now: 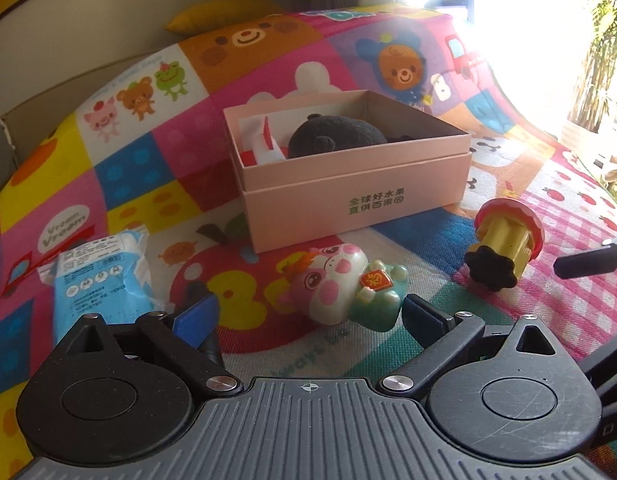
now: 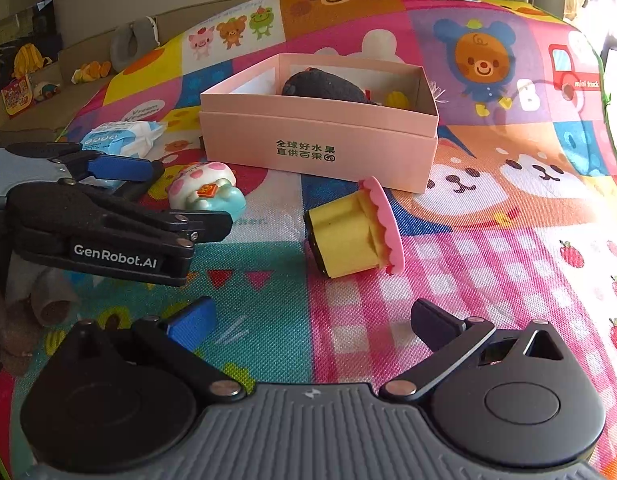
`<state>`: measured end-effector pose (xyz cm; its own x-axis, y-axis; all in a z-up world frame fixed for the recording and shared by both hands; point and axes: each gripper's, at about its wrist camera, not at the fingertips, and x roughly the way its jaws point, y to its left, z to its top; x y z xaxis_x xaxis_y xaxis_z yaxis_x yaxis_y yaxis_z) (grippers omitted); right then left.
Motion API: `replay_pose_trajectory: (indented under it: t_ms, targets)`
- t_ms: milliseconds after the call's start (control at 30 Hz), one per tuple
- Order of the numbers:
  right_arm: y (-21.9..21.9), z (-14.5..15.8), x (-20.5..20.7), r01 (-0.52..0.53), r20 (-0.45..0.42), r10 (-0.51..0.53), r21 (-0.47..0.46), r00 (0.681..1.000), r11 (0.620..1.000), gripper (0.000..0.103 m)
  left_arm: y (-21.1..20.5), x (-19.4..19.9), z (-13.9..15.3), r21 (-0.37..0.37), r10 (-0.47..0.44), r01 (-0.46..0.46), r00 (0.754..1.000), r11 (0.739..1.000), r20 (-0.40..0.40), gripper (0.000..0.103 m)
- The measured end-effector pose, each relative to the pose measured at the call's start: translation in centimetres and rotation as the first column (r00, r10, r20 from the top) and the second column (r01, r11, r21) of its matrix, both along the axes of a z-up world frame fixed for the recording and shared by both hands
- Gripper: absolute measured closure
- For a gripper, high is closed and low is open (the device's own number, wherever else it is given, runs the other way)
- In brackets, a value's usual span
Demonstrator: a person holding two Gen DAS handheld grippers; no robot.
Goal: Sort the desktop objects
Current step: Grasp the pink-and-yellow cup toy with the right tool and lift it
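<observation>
Both tongs are gaping apart: the left gripper (image 1: 308, 316) is straddling the pig figurine (image 1: 340, 284), lying at 6 o'clock of the pink box (image 1: 348, 192); the right gripper (image 2: 312, 320) is hovering, gripping nothing

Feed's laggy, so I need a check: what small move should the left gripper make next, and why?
Probably ease the left gripper forward a little, then close. It is open, and the pig figurine lies on its side on the mat just ahead, between the fingertips but not yet well inside them. The pink box stands open behind it, and the right gripper is open too, facing the yellow toy.
</observation>
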<state>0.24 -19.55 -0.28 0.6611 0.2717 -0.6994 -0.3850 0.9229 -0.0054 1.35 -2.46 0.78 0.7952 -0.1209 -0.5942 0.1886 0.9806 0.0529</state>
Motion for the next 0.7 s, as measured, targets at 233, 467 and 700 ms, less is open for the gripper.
replay_pose_trajectory:
  t_ms: [233,467,700]
  targets:
    - [-2.9,4.1,-1.2,0.071,0.186,-0.092,0.116,0.978,0.991,0.030,1.5,-0.7,0.0,-0.095,0.047,-0.047,0.999,0.994,-0.004,0.000]
    - [-3.4,4.4,2.8,0.166,0.105,-0.184,0.166,0.977,0.972,0.074,2.1,-1.3,0.0,-0.126,0.052,-0.052,0.999,0.991,-0.004,0.000]
    - [1.3,4.0,-0.2,-0.023,0.172,0.014,0.050,0.985,0.999,0.075,3.0,-1.4,-0.1,-0.161,0.082,-0.085,0.996,0.983,-0.029,0.000]
